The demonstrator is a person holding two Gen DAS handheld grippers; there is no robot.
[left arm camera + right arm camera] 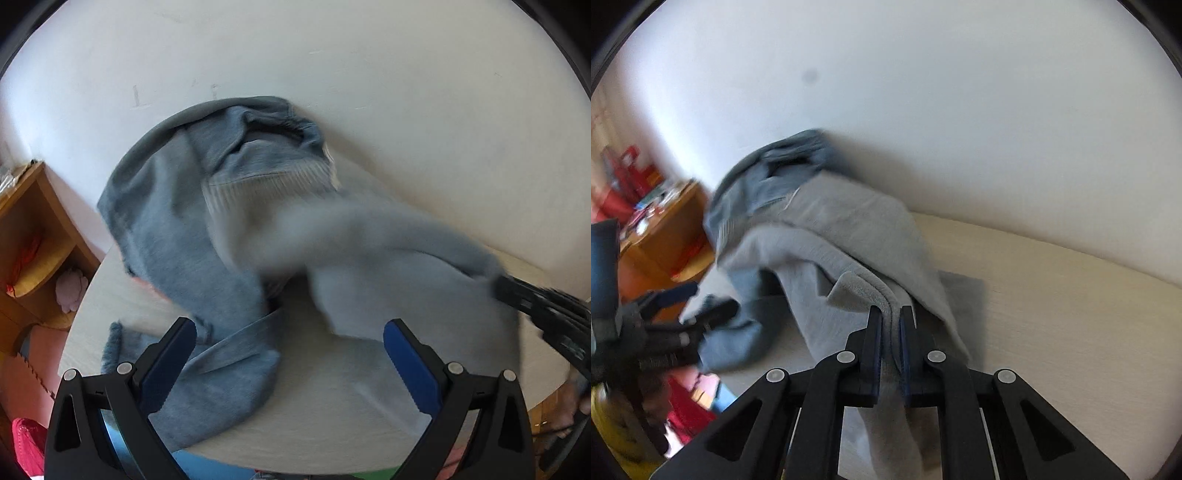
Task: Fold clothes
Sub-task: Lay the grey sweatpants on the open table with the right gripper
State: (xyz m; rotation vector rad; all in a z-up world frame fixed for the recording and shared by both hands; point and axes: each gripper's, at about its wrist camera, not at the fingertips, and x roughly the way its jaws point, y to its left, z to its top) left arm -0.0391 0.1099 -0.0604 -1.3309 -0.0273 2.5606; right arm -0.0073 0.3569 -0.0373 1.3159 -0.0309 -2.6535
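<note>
A pair of blue jeans (166, 221) lies crumpled on the pale wooden table (332, 417), reaching back to the wall. A grey sweatshirt (388, 266) drapes partly over the jeans, blurred in the left wrist view. My right gripper (892, 314) is shut on a folded edge of the grey sweatshirt (849, 229), which is lifted off the table (1071, 295). The same gripper (517, 291) shows at the right edge of the left wrist view, pinching the cloth. My left gripper (290, 332) hangs open above a jeans leg, holding nothing. It also shows as a blurred left gripper (709, 299) beside the jeans (768, 173).
A white wall (332, 55) runs right behind the table. An orange wooden shelf (33, 236) with small items stands to the left, below table height. Red and pink things (683, 406) lie on the floor past the table's near edge.
</note>
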